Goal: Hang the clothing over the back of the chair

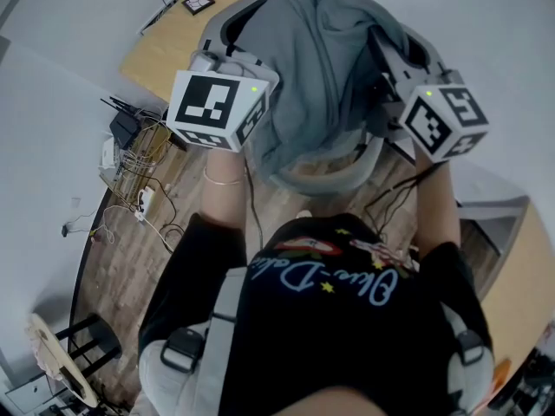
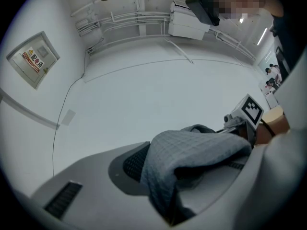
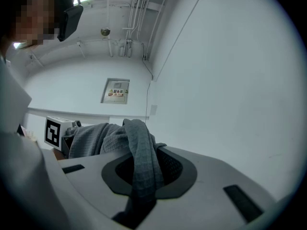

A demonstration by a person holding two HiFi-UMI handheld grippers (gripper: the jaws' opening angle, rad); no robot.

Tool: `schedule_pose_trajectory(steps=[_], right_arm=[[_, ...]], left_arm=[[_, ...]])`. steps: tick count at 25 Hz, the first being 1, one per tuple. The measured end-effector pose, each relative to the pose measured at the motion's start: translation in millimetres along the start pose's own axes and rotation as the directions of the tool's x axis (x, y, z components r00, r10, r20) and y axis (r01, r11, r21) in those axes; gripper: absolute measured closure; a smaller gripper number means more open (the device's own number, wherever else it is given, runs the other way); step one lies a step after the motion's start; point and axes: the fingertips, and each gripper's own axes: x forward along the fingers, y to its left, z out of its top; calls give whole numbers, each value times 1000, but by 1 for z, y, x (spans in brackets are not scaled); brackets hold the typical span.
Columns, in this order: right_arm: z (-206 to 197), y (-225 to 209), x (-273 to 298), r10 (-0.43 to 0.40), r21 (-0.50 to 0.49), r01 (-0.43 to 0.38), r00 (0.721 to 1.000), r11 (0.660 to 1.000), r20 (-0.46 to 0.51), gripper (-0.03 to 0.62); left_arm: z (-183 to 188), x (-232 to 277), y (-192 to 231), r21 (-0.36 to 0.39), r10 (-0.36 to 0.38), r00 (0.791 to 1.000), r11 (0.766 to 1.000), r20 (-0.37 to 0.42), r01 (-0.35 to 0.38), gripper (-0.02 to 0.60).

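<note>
**Both ends of grey waffle-knit fabric garment [image 1: 325, 68] gripped**

Left gripper [image 1: 230, 42] has its jaws clenched on one bunched edge. The garment drapes across between the two tools, in front of the person and above the wood-plank floor [image 1: 130, 258]. Right gripper [image 1: 395, 59] has its jaws clenched on the opposite edge.

Black T-shirt [image 1: 347, 328], head view, 6 o'clock: light-blue cursive script [image 1: 325, 277] across the chest, seen upside down, letters not surely readable. Wall notice [image 2: 32, 59], left gripper view, 10 o'clock: framed, yellow warning triangle, red characters, too small to read. Right gripper view, just above centre toward 11 o'clock: a like framed notice [image 3: 116, 91], also unreadable. Marker cubes [image 1: 215, 109] [image 1: 447, 121]: black-and-white square codes, no letters. Framed card [image 1: 198, 3] on wooden table [image 1: 169, 46], 11 o'clock: dark pattern, no legible text.
</note>
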Motion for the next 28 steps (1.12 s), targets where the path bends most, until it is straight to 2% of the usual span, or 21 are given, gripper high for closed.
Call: schedule_pose_trajectory(steps=[5,9,16,19,28], right_arm=[[8,-14,0,-20,-5,20,1000,1000,16,545],[-14,-19,-9,-16,-3,16,1000,1000,-15,545],[-87,-12,-16,40,-1,-40,993,999,-111,543],[-124,-5,-32,71,18,-69,985,997,-160,544],[-205,18,-93,141,112,-116,958,987,-251,544]], left_arm=[[0,14,-2,-7,-12,1000,1000,16,12,515],[-24,10,-15,-29,-17,1000,999,-20,16,515],[-96,-12,-38,-31,-38,990,999,-133,34,515],[-125,-29,-60,-26,-53,983,998,-178,49,515],[-183,-83,-127,-85,-72,957,995,-281,50,515]])
